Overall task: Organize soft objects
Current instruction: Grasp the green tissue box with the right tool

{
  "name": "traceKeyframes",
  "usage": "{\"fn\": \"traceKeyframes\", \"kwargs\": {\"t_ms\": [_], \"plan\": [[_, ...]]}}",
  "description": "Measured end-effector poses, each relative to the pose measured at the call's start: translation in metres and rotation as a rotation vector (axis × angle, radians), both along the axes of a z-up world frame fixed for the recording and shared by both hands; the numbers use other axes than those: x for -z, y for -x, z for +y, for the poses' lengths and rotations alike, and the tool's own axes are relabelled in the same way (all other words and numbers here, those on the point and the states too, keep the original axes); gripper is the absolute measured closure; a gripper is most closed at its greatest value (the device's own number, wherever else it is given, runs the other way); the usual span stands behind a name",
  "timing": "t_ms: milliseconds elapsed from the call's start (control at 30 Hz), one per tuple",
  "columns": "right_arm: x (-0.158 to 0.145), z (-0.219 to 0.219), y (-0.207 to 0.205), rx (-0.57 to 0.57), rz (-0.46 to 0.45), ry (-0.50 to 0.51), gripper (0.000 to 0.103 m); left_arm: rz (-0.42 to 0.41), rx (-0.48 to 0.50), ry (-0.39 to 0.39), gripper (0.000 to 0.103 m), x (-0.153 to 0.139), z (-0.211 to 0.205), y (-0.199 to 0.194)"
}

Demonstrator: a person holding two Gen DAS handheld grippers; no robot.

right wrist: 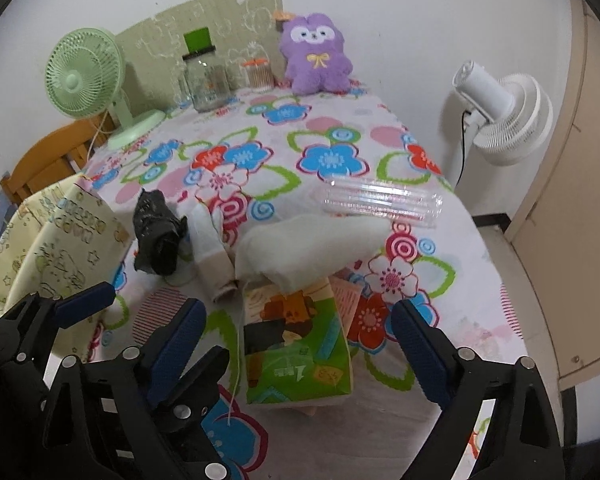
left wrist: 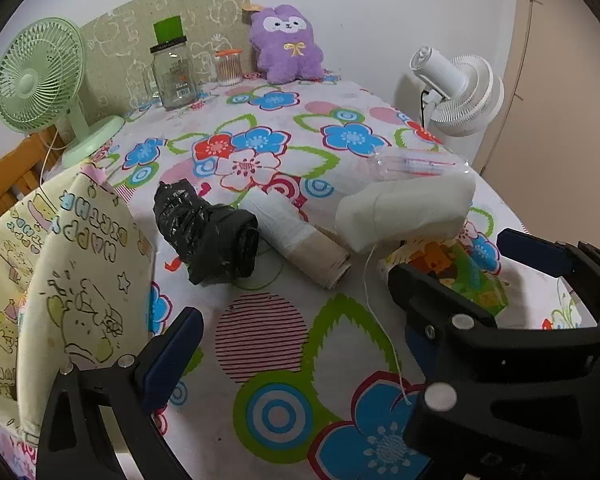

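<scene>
My left gripper [left wrist: 296,340] hangs open over bare floral tablecloth [left wrist: 268,408], nothing between its fingers. Beyond it lie a crumpled black plastic bag roll [left wrist: 208,236] and a white roll [left wrist: 296,232] on a cardboard core. My right gripper [right wrist: 298,312] is open, its blue pads standing clear on either side of a green and orange tissue pack [right wrist: 296,344]. A white cloth pouch [right wrist: 312,244] with a loose string rests on the pack's far end. A purple plush toy [right wrist: 316,56] sits upright at the table's far edge.
A yellow cartoon-print bag [left wrist: 72,280] stands at the left edge by a wooden chair [left wrist: 12,176]. A clear plastic packet [right wrist: 380,200] lies behind the pouch. At the back are a green fan [left wrist: 40,76], a glass jar [left wrist: 174,76] and a cotton-swab jar [left wrist: 228,66]; a white fan [right wrist: 500,108] stands off the right.
</scene>
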State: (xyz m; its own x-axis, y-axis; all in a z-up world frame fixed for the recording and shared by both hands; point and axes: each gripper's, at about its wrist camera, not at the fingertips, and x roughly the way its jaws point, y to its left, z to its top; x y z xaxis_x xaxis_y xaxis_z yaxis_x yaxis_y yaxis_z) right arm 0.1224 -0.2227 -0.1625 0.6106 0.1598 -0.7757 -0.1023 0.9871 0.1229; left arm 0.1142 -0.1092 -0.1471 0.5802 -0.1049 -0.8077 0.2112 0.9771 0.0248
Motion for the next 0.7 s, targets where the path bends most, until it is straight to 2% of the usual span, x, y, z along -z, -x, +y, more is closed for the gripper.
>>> {"fn": "traceKeyframes", "kwargs": {"t_ms": [133, 333, 400, 500, 700], "plan": [[0.010, -0.001, -0.003, 0.001, 0.026, 0.002, 0.016, 0.022, 0.000, -0.007, 0.001, 0.007, -0.001, -0.002], [0.021, -0.002, -0.007, -0.009, 0.069, -0.012, 0.030, 0.046, 0.009, -0.029, 0.001, 0.015, -0.007, -0.006], [0.023, -0.003, -0.008, -0.018, 0.079, -0.028, 0.043, 0.047, 0.013, -0.031, 0.001, 0.015, -0.008, -0.007], [0.020, -0.004, -0.006, -0.020, 0.068, -0.030, 0.051, 0.038, 0.018, -0.037, 0.002, 0.013, -0.012, -0.008], [0.008, -0.012, 0.000, -0.026, 0.036, -0.041, 0.053, 0.010, 0.028, -0.043, 0.002, 0.003, -0.021, -0.007]]}}
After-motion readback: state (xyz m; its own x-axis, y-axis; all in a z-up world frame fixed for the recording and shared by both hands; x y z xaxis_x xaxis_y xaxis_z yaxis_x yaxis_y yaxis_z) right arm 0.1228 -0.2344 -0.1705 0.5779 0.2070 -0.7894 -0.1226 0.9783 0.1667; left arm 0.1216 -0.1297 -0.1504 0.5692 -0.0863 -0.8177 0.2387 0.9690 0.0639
